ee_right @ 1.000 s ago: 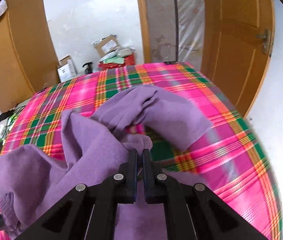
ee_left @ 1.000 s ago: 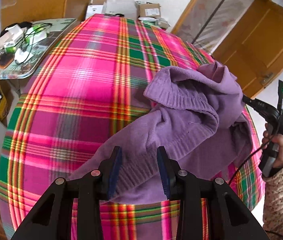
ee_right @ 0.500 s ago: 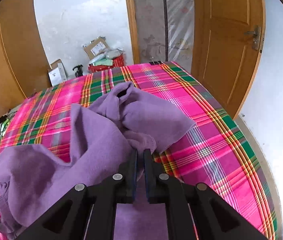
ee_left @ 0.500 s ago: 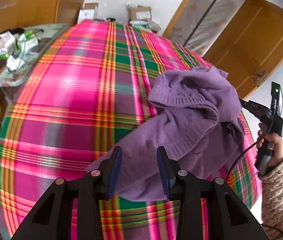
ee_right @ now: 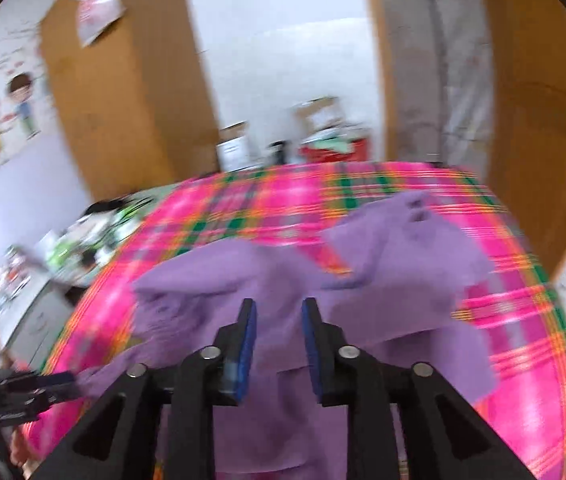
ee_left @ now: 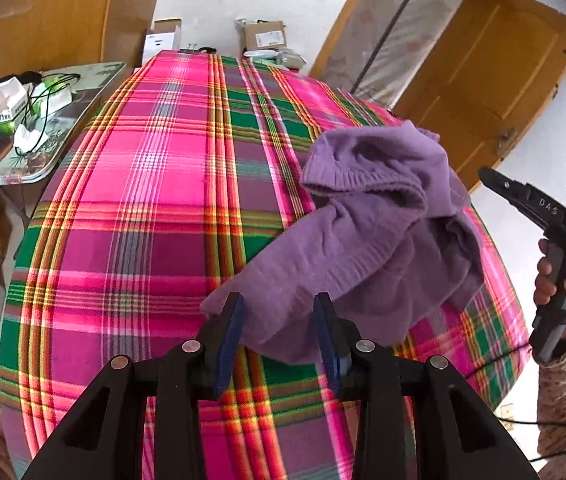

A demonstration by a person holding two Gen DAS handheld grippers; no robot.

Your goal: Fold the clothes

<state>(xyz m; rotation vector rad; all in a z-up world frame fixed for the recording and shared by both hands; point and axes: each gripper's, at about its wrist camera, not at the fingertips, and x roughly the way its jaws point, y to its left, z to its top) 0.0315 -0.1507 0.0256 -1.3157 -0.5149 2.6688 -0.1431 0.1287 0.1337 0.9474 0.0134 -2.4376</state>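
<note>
On the plaid bedspread: purple knit sweater lies in a rumpled heap on the right side, ribbed hem turned up, one edge running toward the near rim.

Right gripper: half a second back its jaws were pressed together on a fold of the sweater; now they stand apart with nothing between them, cloth below and beyond. Its view is smeared with motion, so the tool is swinging.

Right gripper, seen from the left wrist: held in a hand off the bed's right side, clear of the knit.

Left gripper: jaws wide apart as in both earlier frames; the sweater's near edge lies between and behind the pads, and I cannot tell whether it touches them. Nothing gripped.

Sweater since release: slumped lower, no flatter.

Reading for the task: neither tool holds the garment; it is bunched, not folded. Judgement: a let-go to take a fresh hold, likely for spreading.

Side tray: clutter, no part in this.
</note>
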